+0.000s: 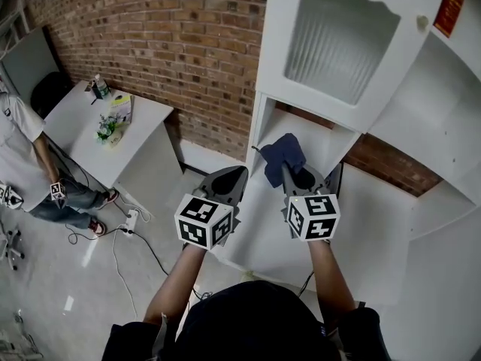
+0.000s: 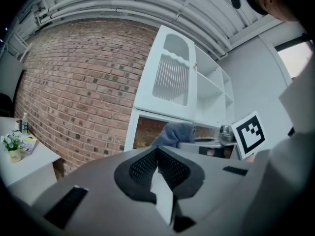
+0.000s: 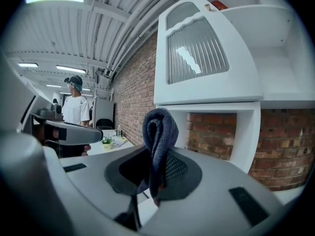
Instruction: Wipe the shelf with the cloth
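A dark blue cloth (image 1: 284, 156) is bunched in front of the open lower compartment of the white shelf unit (image 1: 331, 143). My right gripper (image 1: 291, 174) is shut on it. In the right gripper view the cloth (image 3: 159, 132) stands folded upright between the jaws, with the shelf opening (image 3: 219, 111) behind it. My left gripper (image 1: 230, 182) hovers just left of the right one, outside the shelf's left post, shut with nothing in it. In the left gripper view its jaws (image 2: 157, 165) meet, and the cloth (image 2: 175, 133) shows beyond them.
A ribbed-glass cabinet door (image 1: 340, 42) hangs above the compartment. More white shelves (image 1: 443, 119) run to the right. A white table (image 1: 90, 130) with a plant and a bottle stands at the left by the brick wall. A person (image 1: 22, 164) and floor cables (image 1: 129, 221) are nearby.
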